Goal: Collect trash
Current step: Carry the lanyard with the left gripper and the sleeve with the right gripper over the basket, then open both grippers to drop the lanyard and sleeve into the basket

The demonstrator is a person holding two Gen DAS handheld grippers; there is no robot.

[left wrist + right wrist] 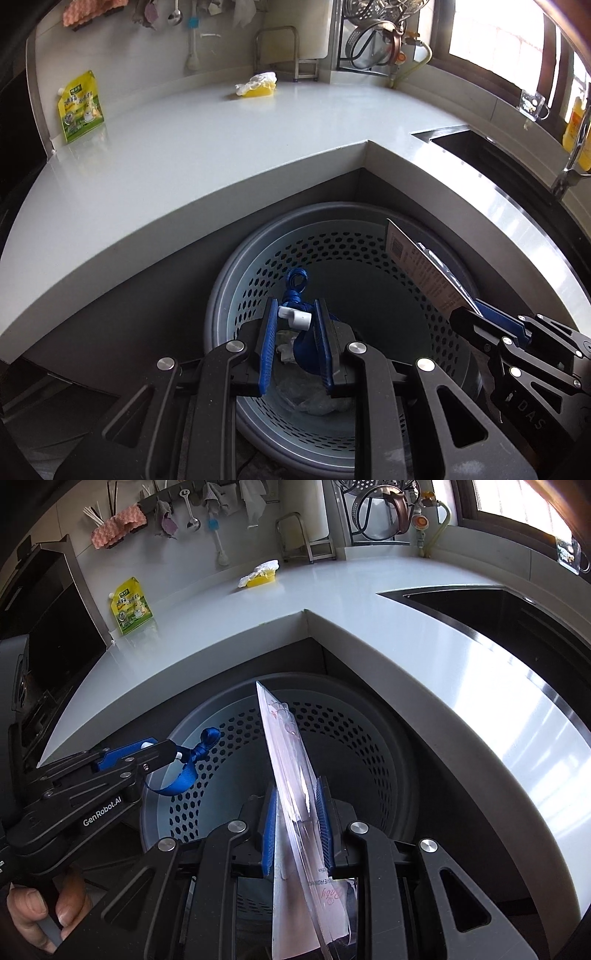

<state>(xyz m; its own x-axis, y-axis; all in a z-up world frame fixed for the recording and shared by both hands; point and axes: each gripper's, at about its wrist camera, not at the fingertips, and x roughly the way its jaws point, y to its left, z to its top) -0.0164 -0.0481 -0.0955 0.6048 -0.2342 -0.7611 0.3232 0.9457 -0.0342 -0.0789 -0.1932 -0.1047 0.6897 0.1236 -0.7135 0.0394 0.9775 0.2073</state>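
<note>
Grey counter (221, 155), perforated bin (369, 258) below. Your left gripper (293, 332) pinches the limp blue strap (295, 284); right gripper (297, 830) clamps the stiff, light blister pack (284, 738) at its lower edge.

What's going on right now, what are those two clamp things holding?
Left tongs shut on blue strap, right tongs shut on flat packaging card. Both over trash bin. Yellow wrapper, green pouch wait on counter. Nothing blocking.
</note>
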